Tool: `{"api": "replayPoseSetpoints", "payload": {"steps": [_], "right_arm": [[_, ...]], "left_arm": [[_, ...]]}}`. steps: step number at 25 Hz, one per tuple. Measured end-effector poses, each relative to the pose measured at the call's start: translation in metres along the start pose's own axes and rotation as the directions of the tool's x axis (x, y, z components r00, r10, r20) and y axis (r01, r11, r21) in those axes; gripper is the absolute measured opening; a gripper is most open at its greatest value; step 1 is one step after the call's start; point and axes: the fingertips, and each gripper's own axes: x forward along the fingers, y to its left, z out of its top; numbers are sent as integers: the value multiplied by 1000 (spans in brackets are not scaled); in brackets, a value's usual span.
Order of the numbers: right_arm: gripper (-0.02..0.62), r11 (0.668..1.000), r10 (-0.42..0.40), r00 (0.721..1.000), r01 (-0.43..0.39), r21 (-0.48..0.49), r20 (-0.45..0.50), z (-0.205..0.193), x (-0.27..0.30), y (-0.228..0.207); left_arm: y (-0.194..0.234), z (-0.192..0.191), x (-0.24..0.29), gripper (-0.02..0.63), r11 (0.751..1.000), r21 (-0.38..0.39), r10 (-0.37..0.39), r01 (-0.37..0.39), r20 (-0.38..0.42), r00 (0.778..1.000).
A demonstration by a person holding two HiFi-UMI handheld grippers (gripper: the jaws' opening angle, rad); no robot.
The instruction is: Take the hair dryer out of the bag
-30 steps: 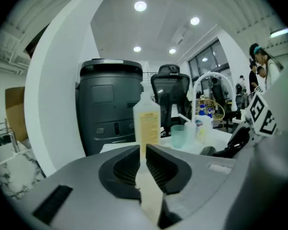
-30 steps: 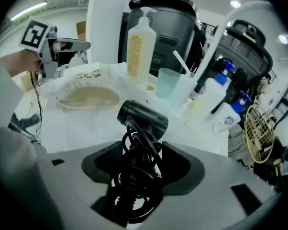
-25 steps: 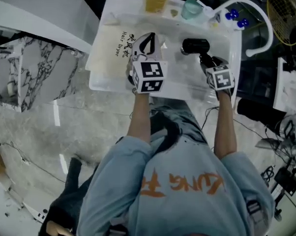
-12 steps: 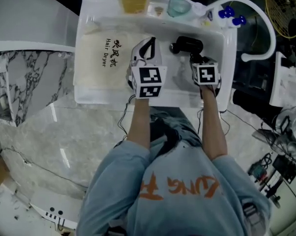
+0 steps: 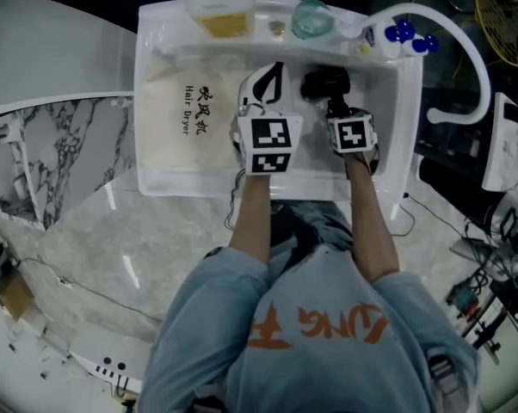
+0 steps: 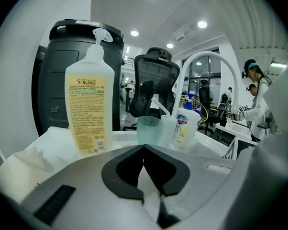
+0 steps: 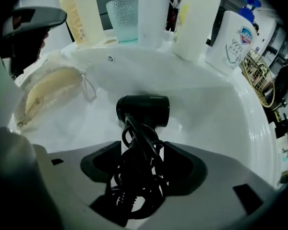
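One wide white sink (image 5: pixel 190 183) fills the top of the head view, with a white arched faucet (image 5: pixel 455 37) rising at its right end. Inside the basin, on the left, lies a cream cloth bag (image 5: pixel 183 119) printed "Hair Dryer"; it lies flat, with its drawstring mouth facing the middle of the basin.

The left gripper (image 5: pixel 274 69) hangs over the middle of the sink, just beside the bag's right edge. Its own view shows the jaws pressed together at the tips, with nothing between them. The right gripper (image 5: pixel 336 108) points steeply down into the right half of the basin. Its jaws are opening, and the dryer's handle and bundled cord stand between the pads, with a thin strip of white basin showing beside one pad.

The black hair dryer (image 7: pixel 144 110) lies outside the bag on the basin floor, well right of it, its barrel just beyond the right gripper's tips.

Along the back ledge stand a yellow-labelled pump bottle (image 6: pixel 90 104), a white soap bottle (image 6: pixel 185 127) and a pale green cup (image 6: pixel 149 130).
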Motion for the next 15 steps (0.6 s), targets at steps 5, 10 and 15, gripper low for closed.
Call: {"api": "replayPoseSetpoints", "payload": {"steps": [5,10,15], "right_arm": [[278,998,66,998,-66,-12,11,6,3,3],[248,987,72,994,-83,136,83,-6,-21,-3],[73,978,-43,906,-49,204,422,28,-100,-19]], "left_arm": [[-7,1,3,3,999,28,-30,30,-26,999],[-21,6,-7,3,994,62,-86,86,-2,996],[-33,26,-38,3,986,33,-165,163,97,981]]}}
